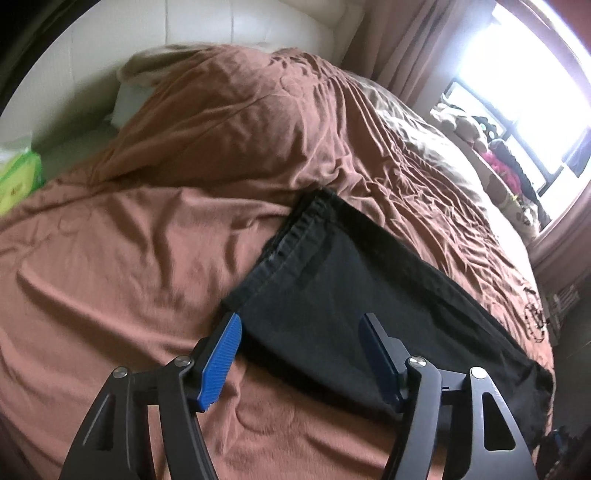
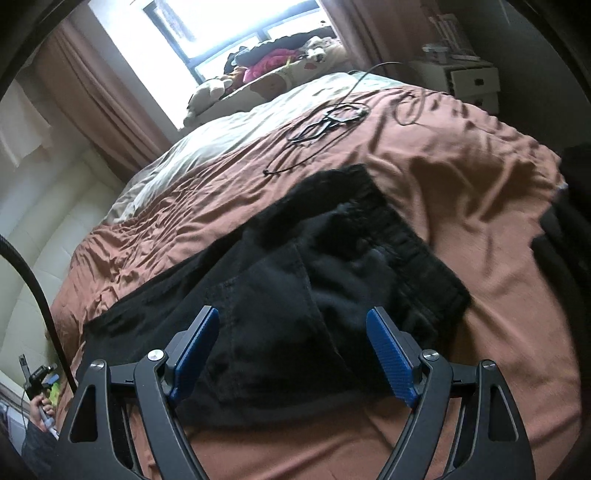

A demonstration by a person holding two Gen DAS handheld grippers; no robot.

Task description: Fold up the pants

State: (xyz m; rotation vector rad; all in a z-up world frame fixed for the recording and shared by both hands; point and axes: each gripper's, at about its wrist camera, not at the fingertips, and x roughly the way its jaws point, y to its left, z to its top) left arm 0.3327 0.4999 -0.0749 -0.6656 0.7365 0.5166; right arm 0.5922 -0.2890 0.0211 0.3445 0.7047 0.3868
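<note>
Black pants [image 1: 354, 295] lie flat on a brown bedspread [image 1: 166, 240], their hem ends towards the upper middle of the left wrist view. My left gripper [image 1: 301, 323] hovers above the pants' near left edge, open, with nothing between its blue pads [image 1: 221, 354]. In the right wrist view the same pants [image 2: 280, 280] show their waistband [image 2: 417, 251] at the right. My right gripper [image 2: 291, 317] hangs over the waist part, open and holding nothing.
Black cables [image 2: 332, 122] lie on the bedspread [image 2: 461, 177] beyond the pants. A window [image 2: 229, 26] with soft toys and clothes on its sill is behind the bed. White drawers [image 2: 469, 79] stand at the far right. A green packet [image 1: 18, 181] sits at the bed's left.
</note>
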